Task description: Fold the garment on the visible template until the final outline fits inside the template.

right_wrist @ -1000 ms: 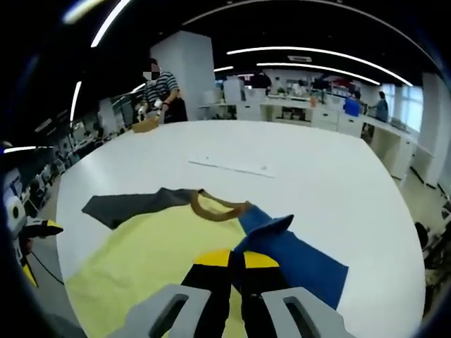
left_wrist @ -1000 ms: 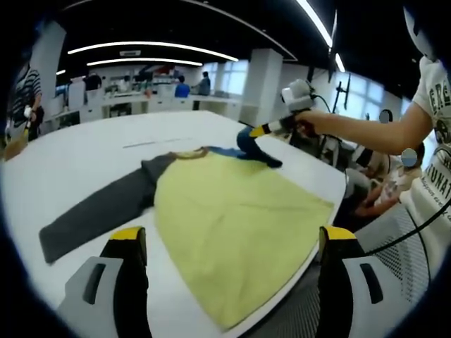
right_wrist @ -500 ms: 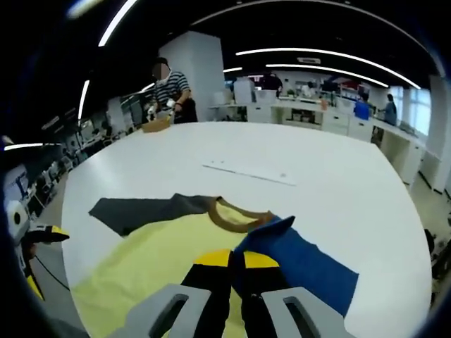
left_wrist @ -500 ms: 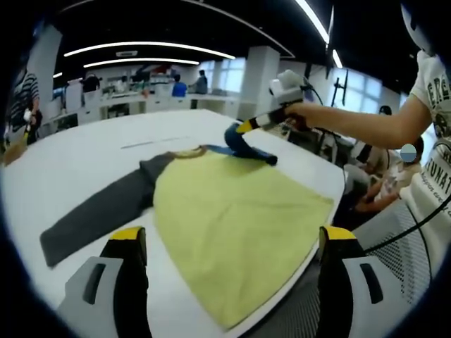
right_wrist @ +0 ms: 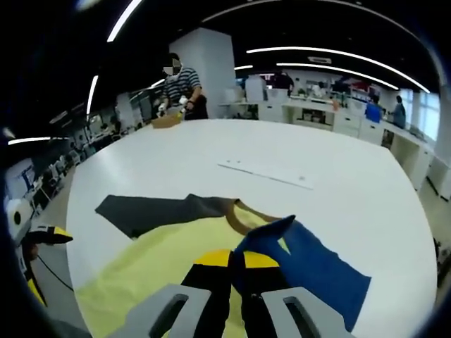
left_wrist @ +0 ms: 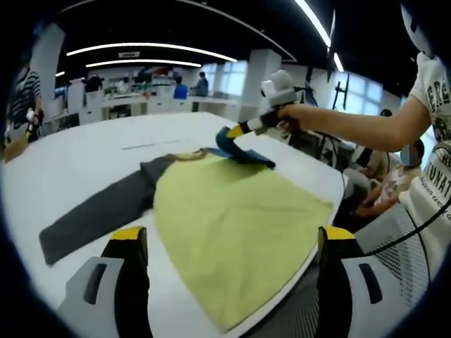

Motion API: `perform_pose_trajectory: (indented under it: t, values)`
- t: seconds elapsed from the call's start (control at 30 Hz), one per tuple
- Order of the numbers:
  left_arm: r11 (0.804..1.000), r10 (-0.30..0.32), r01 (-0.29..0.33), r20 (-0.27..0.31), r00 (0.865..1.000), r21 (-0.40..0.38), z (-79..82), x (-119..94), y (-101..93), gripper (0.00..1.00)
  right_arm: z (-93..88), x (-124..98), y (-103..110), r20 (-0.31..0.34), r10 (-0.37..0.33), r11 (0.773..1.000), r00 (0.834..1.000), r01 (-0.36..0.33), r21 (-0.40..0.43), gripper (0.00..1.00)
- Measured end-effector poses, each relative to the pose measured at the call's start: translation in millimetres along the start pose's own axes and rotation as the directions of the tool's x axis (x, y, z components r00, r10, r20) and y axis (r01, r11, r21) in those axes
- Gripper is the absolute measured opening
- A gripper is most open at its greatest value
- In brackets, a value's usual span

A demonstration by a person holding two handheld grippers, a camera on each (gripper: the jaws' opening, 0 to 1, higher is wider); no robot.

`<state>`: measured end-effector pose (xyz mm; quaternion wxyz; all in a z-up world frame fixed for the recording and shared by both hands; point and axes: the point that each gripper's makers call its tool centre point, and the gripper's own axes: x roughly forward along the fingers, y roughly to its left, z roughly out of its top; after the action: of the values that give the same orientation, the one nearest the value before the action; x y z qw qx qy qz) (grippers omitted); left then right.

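Garment (left_wrist: 232, 225): a yellow-bodied top lying flat across the centre of the left gripper view, its hem toward the lower right at the desk edge; brown collar band (right_wrist: 243, 218) at the neck.
Grey sleeve (left_wrist: 95, 215): stretched flat to the left of the body, ending at centre left of the left gripper view; in the right gripper view it lies at centre left.
Blue sleeve (right_wrist: 317, 271): lifted at its tip, the rest trailing on the desk toward the lower right of the right gripper view; in the left gripper view it curls upward just above the yellow body.
Your right gripper (right_wrist: 236, 271): fingers together, clamped on the blue sleeve's raised end; seen from the left gripper view (left_wrist: 236, 132) at upper centre, held by your hand (left_wrist: 292, 117).
Your left gripper (left_wrist: 232, 243): fingers (left_wrist: 130, 260) wide apart at the bottom of its view, holding nothing, above the hem.
Desk (right_wrist: 282, 151): white, broad, carrying the garment near its closer edge.
Thin strip (right_wrist: 271, 174): lies on the desk beyond the collar.
Background: a person in a striped shirt (right_wrist: 184, 88) stands at the desk's far side.
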<state>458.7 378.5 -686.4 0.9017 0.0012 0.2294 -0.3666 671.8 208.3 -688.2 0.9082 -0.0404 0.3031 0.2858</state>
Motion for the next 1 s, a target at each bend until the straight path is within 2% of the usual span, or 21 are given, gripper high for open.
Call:
perform_pose_trajectory:
  t: [0.23,0.53,1.0]
  values:
    - [1.000,0.011,-0.011,0.001,1.000,0.013,2.7,-0.7,0.4,0.97,10.6,15.9,8.8,0.001,0.029,0.999,1.000,-0.029,-0.016,0.00]
    - [1.000,0.023,-0.023,-0.015,1.000,0.019,-2.9,-1.6,-0.6,0.97,19.4,29.4,24.4,0.003,0.058,0.998,0.998,-0.058,-0.016,0.00]
    - [0.998,0.053,-0.053,-0.020,0.998,0.019,-5.4,-5.2,6.6,0.96,20.0,42.6,52.8,0.001,0.102,0.995,0.995,-0.102,0.002,0.00]
